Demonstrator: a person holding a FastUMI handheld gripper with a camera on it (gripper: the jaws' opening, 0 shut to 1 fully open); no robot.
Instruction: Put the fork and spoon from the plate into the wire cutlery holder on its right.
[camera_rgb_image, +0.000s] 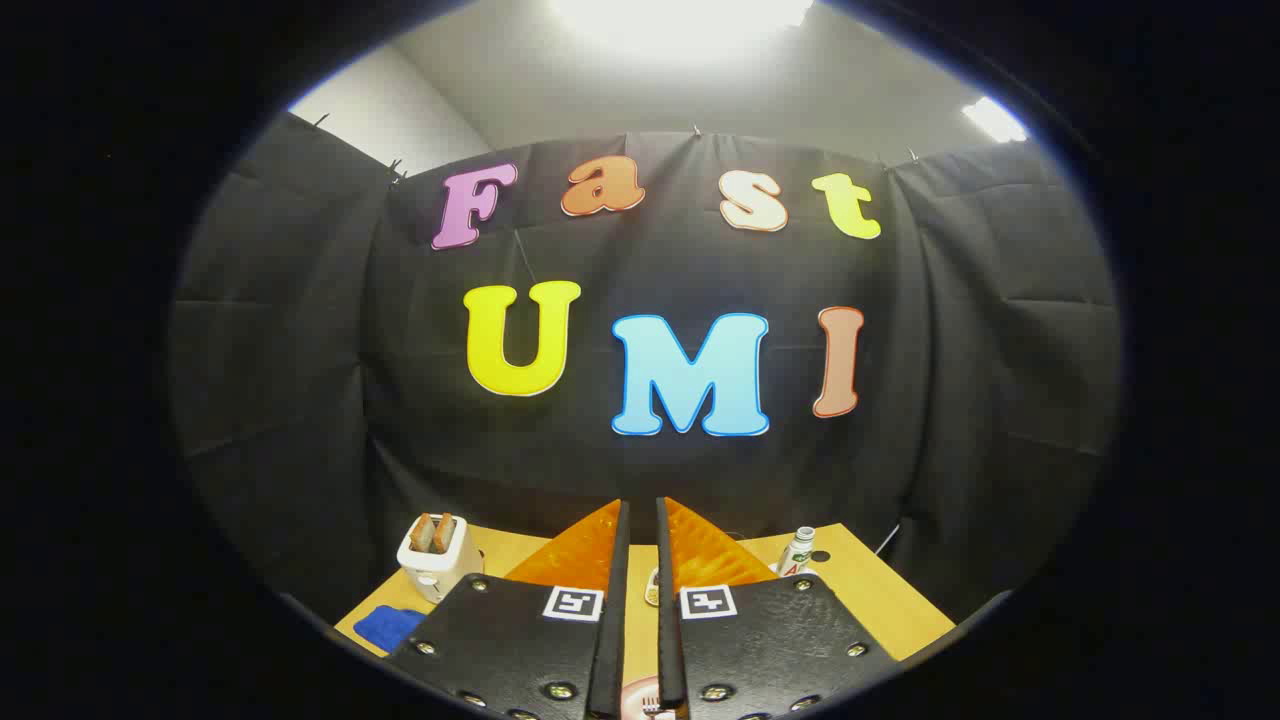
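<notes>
At the very bottom centre of the frame, the gripper had its two fingers drawn narrow, with only a thin slot between them. I could not tell whether they pinched anything. Low in that slot, close to the finger roots, a pale pink rounded thing with some light marks on it peeped out. It was possibly the rim of the plate with cutlery on it, but it was too small to be sure. A little higher in the same slot stood a small pale object that I could not identify. The wooden table spread beyond the fingers in the lower part of the frame. On it a blue cloth lay in the lower left, a white toaster holding two slices stood just behind it, and a small bottle stood right of centre, near the far edge. The black booth wall covered the middle of the frame. In my judgement the gripper pointed too high for the step in hand, since the fingers aimed at the wall and not at the table. To do it well, the person should tilt the gripper down until the plate and the wire holder on its right come ahead of the fingertips. The fingers should then open wide enough for a handle, close across the handle rather than the bowl or tines, and lift straight up before moving right.
</notes>
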